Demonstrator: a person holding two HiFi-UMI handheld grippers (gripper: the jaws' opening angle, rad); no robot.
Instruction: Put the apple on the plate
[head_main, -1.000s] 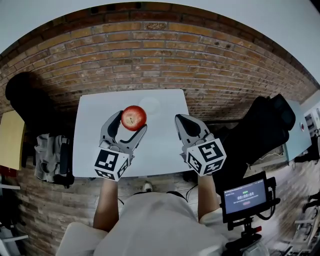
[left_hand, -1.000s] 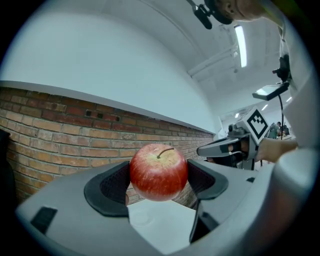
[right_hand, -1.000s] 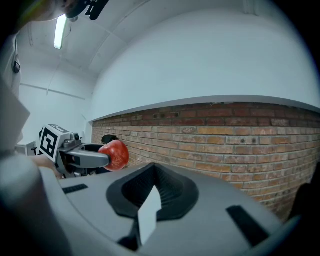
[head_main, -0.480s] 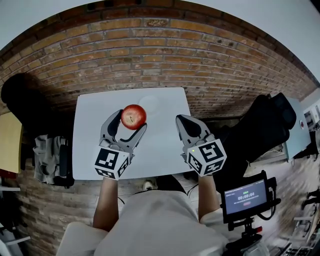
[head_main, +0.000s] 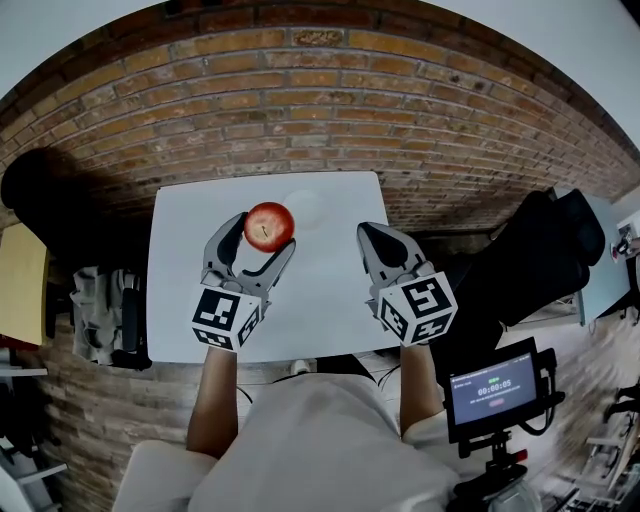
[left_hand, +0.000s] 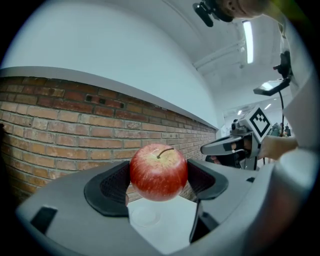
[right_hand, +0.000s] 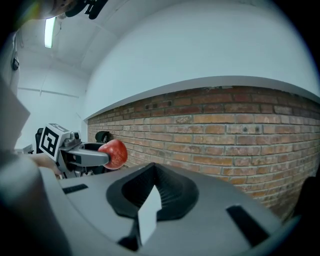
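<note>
A red apple (head_main: 269, 225) hangs above the white table (head_main: 320, 290), with my left gripper (head_main: 262, 236) shut on it. In the left gripper view the apple (left_hand: 159, 171) sits stem-up between the two black pads, and a pale round plate (left_hand: 144, 216) lies on the table below and beyond it. From the head view the plate (head_main: 304, 208) is faint, just right of the apple near the table's far edge. My right gripper (head_main: 373, 241) hovers over the table's right side, shut and holding nothing. From the right gripper view the apple (right_hand: 115, 153) shows far left.
A brick surface (head_main: 330, 110) surrounds the small table. A black bag (head_main: 545, 255) lies to the right and a dark bulky object (head_main: 45, 200) to the left. A small monitor on a stand (head_main: 497, 390) is at the lower right. A yellow board (head_main: 20, 285) is at the far left.
Almost nothing: the head camera shifted slightly. The left gripper still holds the apple in about the same spot, and the right gripper stays beside it.
</note>
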